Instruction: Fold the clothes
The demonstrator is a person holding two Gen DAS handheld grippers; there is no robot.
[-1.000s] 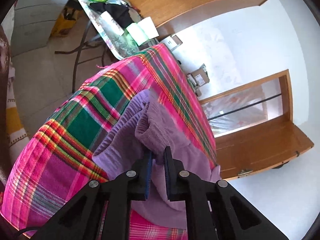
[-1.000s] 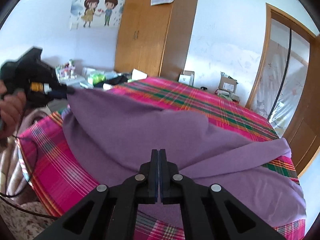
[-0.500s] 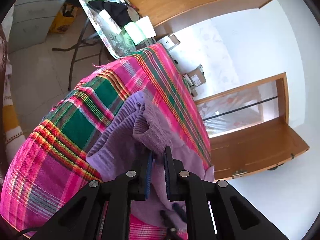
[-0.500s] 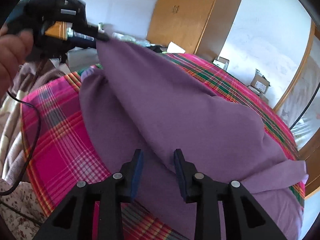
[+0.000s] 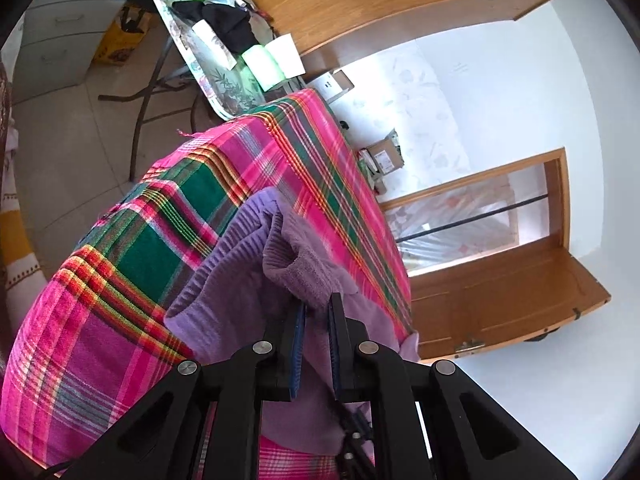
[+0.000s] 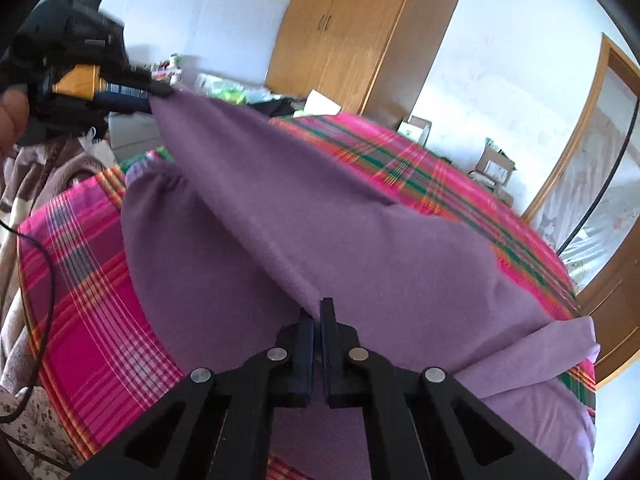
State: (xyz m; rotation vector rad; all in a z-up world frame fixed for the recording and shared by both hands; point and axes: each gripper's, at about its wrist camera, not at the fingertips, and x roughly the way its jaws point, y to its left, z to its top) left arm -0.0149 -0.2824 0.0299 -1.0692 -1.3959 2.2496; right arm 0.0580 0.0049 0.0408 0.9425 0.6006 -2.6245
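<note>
A purple garment [image 6: 304,216] lies spread on a bed with a pink, green and orange plaid cover [image 6: 92,320]. My left gripper [image 5: 317,312] is shut on a ribbed cuff or hem of the purple garment [image 5: 296,264] and holds it lifted off the bed. In the right wrist view the left gripper [image 6: 158,94] shows at the upper left, pulling the cloth taut. My right gripper [image 6: 318,316] is shut on a raised fold of the garment near the bed's front edge. A paler purple part [image 6: 560,344] hangs at the right.
A folding table [image 5: 208,68] with rolls and dark cloth stands beyond the bed's far end. A wooden wardrobe [image 6: 360,32] stands against the back wall and a wooden door [image 5: 500,304] at the right. Cardboard boxes [image 6: 494,166] sit on the floor. A brown blanket [image 6: 28,184] lies at the left.
My right gripper was shut, opened half a second ago, and is now shut again on a fold of the garment. My left gripper lifted its end higher, stretching the cloth.
</note>
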